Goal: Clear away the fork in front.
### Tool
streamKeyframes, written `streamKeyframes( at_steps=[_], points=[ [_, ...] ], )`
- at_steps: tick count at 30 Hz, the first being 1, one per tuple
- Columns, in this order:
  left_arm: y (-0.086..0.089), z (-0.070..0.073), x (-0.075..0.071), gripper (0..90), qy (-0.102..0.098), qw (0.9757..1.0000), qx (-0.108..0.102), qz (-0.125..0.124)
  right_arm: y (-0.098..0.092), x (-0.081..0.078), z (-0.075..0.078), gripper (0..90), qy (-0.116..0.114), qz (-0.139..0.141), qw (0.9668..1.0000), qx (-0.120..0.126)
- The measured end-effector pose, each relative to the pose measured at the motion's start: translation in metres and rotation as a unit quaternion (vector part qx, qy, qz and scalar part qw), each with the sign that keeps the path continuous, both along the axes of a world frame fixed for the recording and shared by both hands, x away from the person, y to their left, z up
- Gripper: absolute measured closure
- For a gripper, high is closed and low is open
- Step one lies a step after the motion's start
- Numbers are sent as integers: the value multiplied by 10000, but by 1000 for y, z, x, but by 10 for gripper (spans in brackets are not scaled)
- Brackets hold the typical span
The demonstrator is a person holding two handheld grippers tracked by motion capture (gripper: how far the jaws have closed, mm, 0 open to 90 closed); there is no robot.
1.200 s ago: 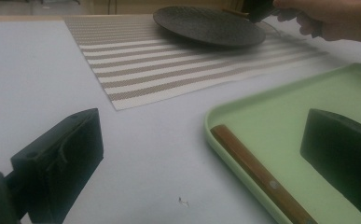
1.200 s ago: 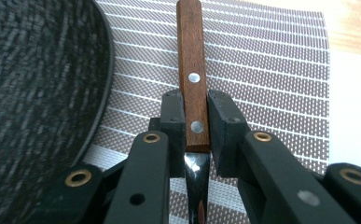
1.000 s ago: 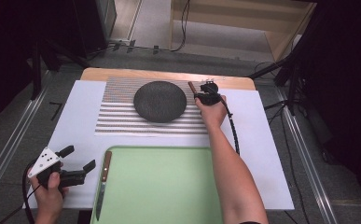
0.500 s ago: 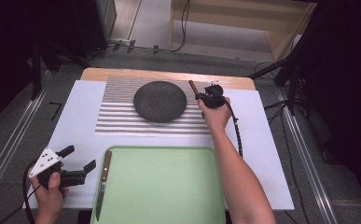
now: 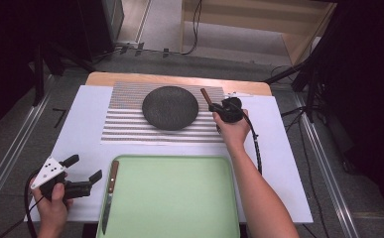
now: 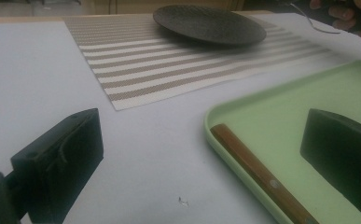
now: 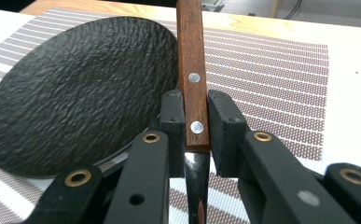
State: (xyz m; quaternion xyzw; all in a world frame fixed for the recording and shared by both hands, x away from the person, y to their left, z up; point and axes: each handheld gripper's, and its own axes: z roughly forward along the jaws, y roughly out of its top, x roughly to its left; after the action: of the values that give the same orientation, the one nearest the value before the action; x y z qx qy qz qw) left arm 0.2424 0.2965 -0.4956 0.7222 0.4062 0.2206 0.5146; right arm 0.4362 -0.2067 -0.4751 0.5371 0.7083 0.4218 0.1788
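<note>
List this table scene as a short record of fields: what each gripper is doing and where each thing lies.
right gripper: shut on the wooden-handled utensil, at the right of the black plate
left gripper: open, holds nothing, beside the tray's left rim
black plate: on the striped placemat
knife: along the left edge of the green tray
table cover: white sheet under mat and tray
</note>
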Motion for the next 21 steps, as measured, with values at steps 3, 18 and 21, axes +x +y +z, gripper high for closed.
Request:
streamKeyframes(
  at_steps=[3,18,21],
  points=[
    [0,0,0,0,-11,10000,4,11,0,-8,2,760,-93,79,9999,23],
    [-11,5,-4,0,-78,9997,234,-58,-9,-47,7,760,-481,232,9983,231],
    [-18,7,-4,0,-113,9993,328,-142,-12,-56,7,760,-545,265,9978,254]
  ],
)
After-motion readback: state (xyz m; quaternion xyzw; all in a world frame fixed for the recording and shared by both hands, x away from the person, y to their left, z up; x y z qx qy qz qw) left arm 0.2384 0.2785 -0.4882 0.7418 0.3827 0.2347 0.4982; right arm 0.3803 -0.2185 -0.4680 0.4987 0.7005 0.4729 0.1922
